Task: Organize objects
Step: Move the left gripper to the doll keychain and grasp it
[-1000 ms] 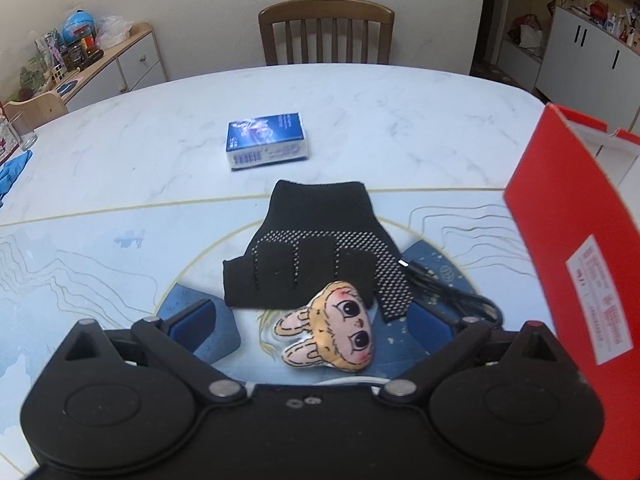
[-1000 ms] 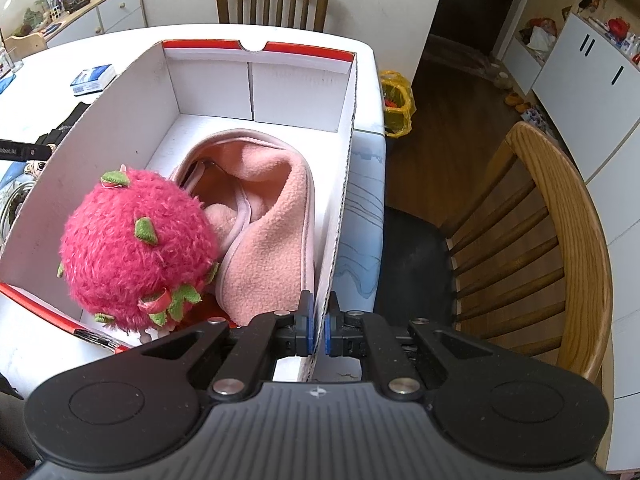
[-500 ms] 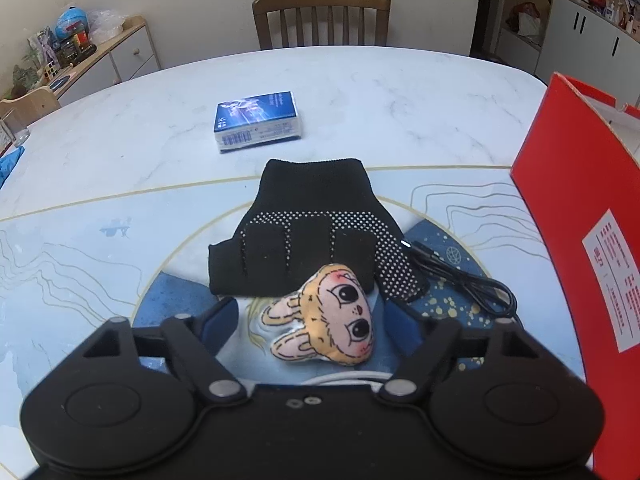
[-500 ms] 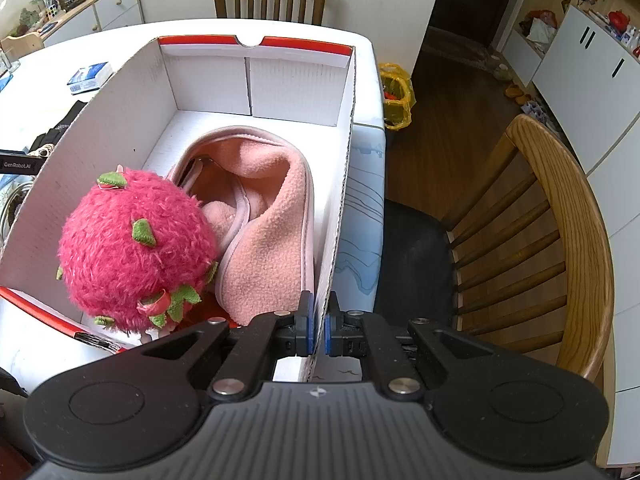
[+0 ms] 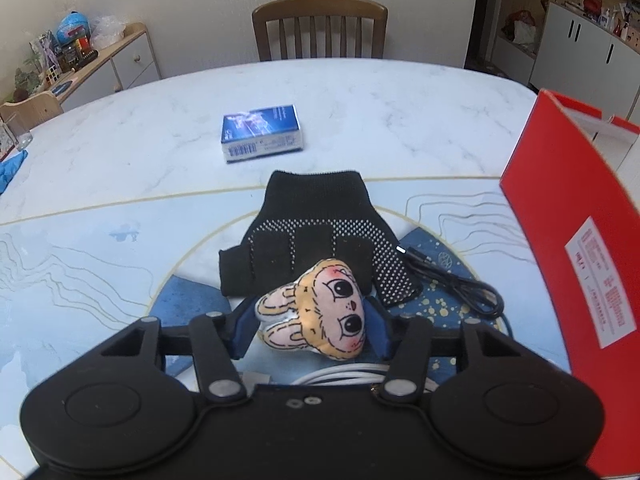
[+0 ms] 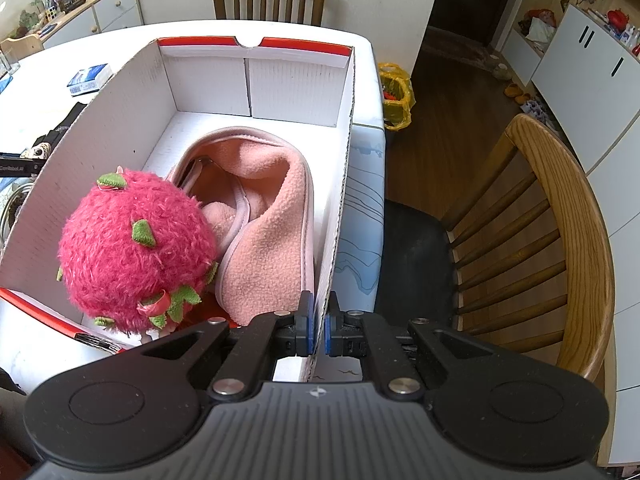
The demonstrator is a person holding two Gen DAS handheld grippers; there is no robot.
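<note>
Claw on the left (image 5: pixel 310 330) has been closing around the plush head (image 5: pixel 320 316), ears pointing left; right claw (image 6: pixel 318 326) pinches the box wall (image 6: pixel 340 200).

Left gripper (image 5: pixel 310 326): matte black housing, two round caps, silver pivot screws, blue finger pads. Right gripper (image 6: pixel 318 326): ribbed dark-grey top, black linkage arms, blue pads, silver screws.

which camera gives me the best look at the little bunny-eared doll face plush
The left wrist view: the doll-face plush sits close and unobstructed between the left gripper fingers. The right wrist view shows only a sliver of it past the cardboard box wall.
</note>
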